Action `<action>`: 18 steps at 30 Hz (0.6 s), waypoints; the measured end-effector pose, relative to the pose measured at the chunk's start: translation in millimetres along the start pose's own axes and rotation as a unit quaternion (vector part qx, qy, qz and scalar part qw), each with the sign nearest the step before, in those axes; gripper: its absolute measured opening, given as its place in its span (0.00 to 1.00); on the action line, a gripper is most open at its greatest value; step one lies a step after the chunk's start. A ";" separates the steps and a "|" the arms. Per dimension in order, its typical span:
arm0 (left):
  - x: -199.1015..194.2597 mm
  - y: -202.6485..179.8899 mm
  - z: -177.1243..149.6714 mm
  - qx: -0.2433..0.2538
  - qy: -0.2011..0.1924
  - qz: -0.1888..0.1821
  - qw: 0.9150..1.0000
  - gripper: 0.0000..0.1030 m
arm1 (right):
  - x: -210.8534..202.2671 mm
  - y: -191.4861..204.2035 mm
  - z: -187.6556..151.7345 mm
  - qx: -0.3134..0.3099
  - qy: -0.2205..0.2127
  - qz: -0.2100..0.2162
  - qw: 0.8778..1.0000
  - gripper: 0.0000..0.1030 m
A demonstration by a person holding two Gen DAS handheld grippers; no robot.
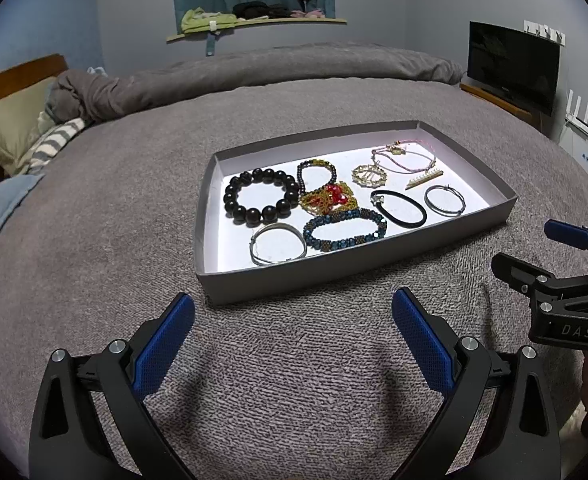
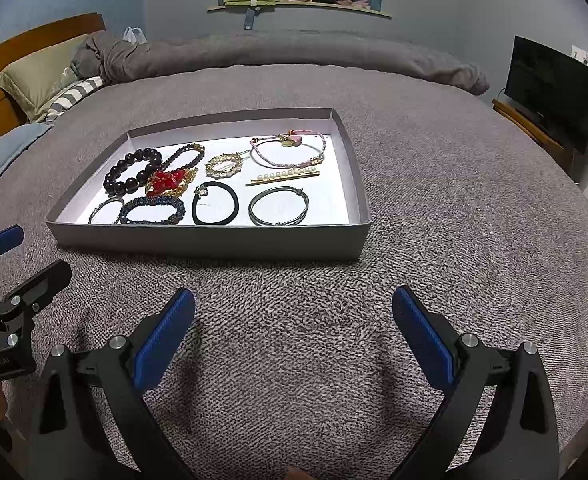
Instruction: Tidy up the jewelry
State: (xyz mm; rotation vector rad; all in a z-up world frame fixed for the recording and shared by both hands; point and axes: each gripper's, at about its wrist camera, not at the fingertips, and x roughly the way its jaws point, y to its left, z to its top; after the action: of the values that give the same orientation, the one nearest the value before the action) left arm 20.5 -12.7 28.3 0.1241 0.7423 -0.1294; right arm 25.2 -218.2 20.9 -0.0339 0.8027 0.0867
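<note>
A shallow grey tray (image 1: pixel 278 280) (image 2: pixel 214 246) with a white floor lies on the bed and holds several pieces of jewelry. Among them are a black bead bracelet (image 1: pixel 260 197) (image 2: pixel 133 171), a red and gold piece (image 1: pixel 328 199) (image 2: pixel 169 181), a blue bead bracelet (image 1: pixel 344 230) (image 2: pixel 153 210), a black hair tie (image 1: pixel 399 207) (image 2: pixel 215 203), a silver bangle (image 1: pixel 277 243) (image 2: pixel 279 211) and a pearl hair clip (image 2: pixel 283 178). My left gripper (image 1: pixel 294 332) hovers open just in front of the tray. My right gripper (image 2: pixel 294 332) is open too, nothing between its fingers.
A grey knitted blanket (image 1: pixel 294 380) covers the bed. Pillows (image 1: pixel 14 132) and a wooden headboard sit at the far left. A rolled duvet (image 2: pixel 294 56) lines the far edge. A dark TV (image 1: pixel 512 64) on a wooden stand is at the right.
</note>
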 end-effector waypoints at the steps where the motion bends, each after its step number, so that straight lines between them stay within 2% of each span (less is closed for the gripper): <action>1: -0.2 0.0 -0.1 0.000 0.000 0.000 1.000 0.97 | 0.0 -0.1 0.0 0.000 0.000 0.000 1.000 0.95; 11: -3.2 3.4 0.8 0.003 -0.016 0.005 1.000 0.97 | 0.2 -0.3 -0.6 0.000 0.001 0.000 1.000 0.95; 18: 0.2 8.2 2.5 -0.008 0.000 -0.008 1.000 0.97 | 1.2 -0.5 -1.6 -0.001 0.003 0.000 1.000 0.95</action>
State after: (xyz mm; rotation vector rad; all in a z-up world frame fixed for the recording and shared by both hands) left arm 23.7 -5.1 30.5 0.1035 0.7453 -0.1387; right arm 25.0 -218.8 18.9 -0.0368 0.8084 0.0875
